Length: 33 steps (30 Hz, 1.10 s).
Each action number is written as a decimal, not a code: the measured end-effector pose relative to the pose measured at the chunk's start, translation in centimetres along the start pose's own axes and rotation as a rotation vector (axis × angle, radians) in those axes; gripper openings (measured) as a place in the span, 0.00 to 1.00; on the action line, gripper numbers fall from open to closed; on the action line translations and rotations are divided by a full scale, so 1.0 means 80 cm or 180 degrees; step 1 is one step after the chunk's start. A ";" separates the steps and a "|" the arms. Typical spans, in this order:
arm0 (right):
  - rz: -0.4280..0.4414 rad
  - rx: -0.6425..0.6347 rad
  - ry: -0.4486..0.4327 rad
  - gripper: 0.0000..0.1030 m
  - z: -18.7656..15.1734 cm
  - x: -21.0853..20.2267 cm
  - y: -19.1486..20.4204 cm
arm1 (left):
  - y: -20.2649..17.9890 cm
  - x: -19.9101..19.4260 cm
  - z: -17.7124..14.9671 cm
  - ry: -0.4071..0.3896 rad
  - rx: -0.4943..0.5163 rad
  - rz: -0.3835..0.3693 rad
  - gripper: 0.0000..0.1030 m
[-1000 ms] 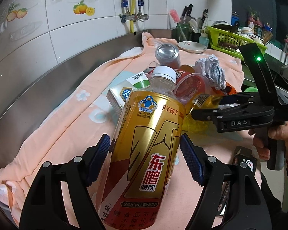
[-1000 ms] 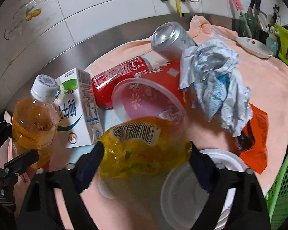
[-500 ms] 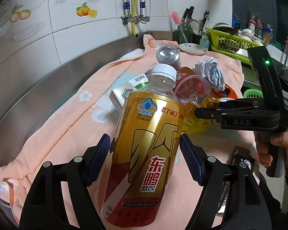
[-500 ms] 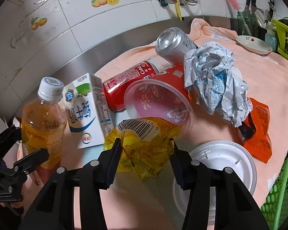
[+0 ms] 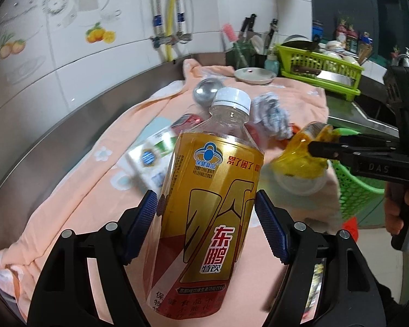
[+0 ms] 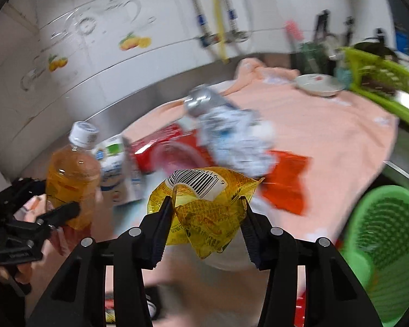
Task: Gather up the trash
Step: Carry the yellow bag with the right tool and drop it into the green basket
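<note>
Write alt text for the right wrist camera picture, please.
The right gripper is clamped on a crumpled yellow wrapper above a peach cloth strewn with trash: cans, a carton, crumpled paper. A green basket sits at right; at left, another gripper holds an orange drink bottle.

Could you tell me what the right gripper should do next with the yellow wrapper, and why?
Probably carry it to the green basket and let go: the right gripper is shut on the yellow wrapper, lifted off the cloth, and the basket sits just to its right.
</note>
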State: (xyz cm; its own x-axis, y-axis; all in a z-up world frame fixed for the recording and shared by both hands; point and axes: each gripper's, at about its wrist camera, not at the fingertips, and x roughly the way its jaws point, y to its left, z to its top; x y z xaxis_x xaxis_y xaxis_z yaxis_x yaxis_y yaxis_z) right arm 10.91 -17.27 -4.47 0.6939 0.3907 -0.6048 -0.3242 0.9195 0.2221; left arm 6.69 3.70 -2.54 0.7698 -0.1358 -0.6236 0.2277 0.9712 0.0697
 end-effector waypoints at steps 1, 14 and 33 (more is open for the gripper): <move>-0.0074 0.0018 -0.0019 0.45 0.000 -0.006 -0.012 | -0.009 0.001 0.004 -0.0005 0.0023 -0.0047 0.70; -0.1290 0.0488 0.0176 0.46 -0.073 -0.071 -0.217 | -0.154 0.023 0.064 0.0019 0.0508 -0.0632 0.70; -0.1403 0.1001 0.0115 0.85 -0.124 -0.109 -0.325 | -0.373 0.130 0.138 0.0333 0.0919 -0.1292 0.70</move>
State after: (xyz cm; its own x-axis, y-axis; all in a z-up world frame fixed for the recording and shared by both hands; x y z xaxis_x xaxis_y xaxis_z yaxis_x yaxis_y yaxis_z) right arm 6.91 -44.99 -12.53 0.6963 -0.0316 -0.7170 0.2046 0.9663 0.1562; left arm 14.49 -28.84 -2.55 0.5246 -0.4564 -0.7187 0.6631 0.7485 0.0087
